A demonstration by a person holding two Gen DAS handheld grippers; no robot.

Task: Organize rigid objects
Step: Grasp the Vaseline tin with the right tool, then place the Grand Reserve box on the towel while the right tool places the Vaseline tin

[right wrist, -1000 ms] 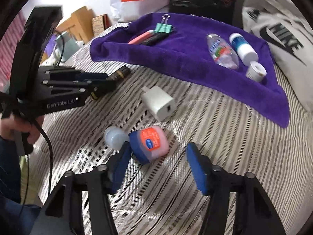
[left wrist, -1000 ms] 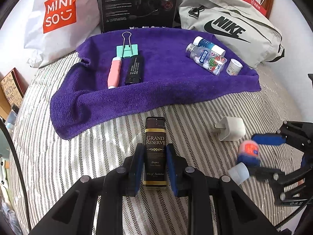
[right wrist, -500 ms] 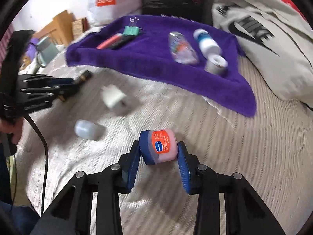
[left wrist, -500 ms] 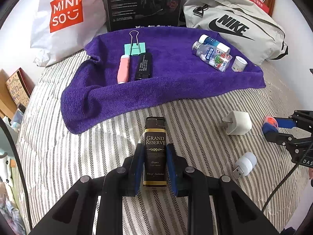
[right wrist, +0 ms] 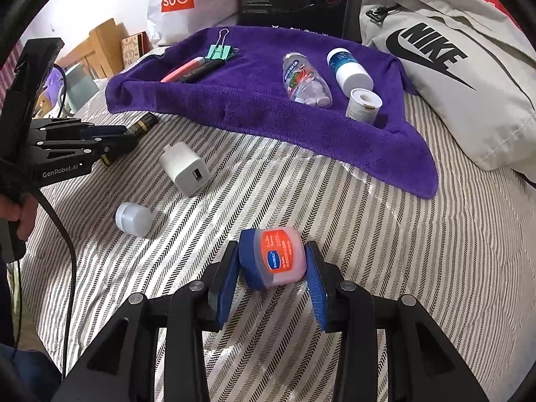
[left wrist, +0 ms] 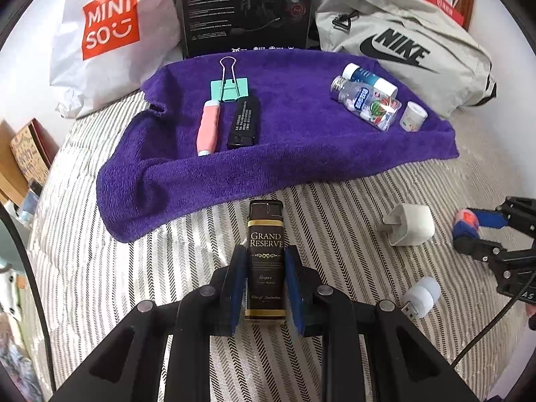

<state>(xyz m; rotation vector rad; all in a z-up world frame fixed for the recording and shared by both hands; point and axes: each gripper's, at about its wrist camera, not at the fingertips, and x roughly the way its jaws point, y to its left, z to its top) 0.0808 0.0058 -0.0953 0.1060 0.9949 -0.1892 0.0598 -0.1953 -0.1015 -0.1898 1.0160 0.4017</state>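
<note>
My left gripper is shut on a black Grand Reserve lighter, held over the striped bedcover just short of the purple towel. My right gripper is shut on a small pink jar with a blue lid, above the bedcover; it shows at the right edge of the left wrist view. On the towel lie a pink pen, a black lighter, a green binder clip, a clear bottle, a white-blue bottle and a small white jar.
A white charger plug and a small white USB light lie loose on the bedcover between the grippers. A Miniso bag, a black box and a grey Nike bag stand behind the towel.
My right gripper closed on the pink jar and carried it away from the USB light toward the right. My left gripper, holding the lighter, drew slightly back from the towel.
</note>
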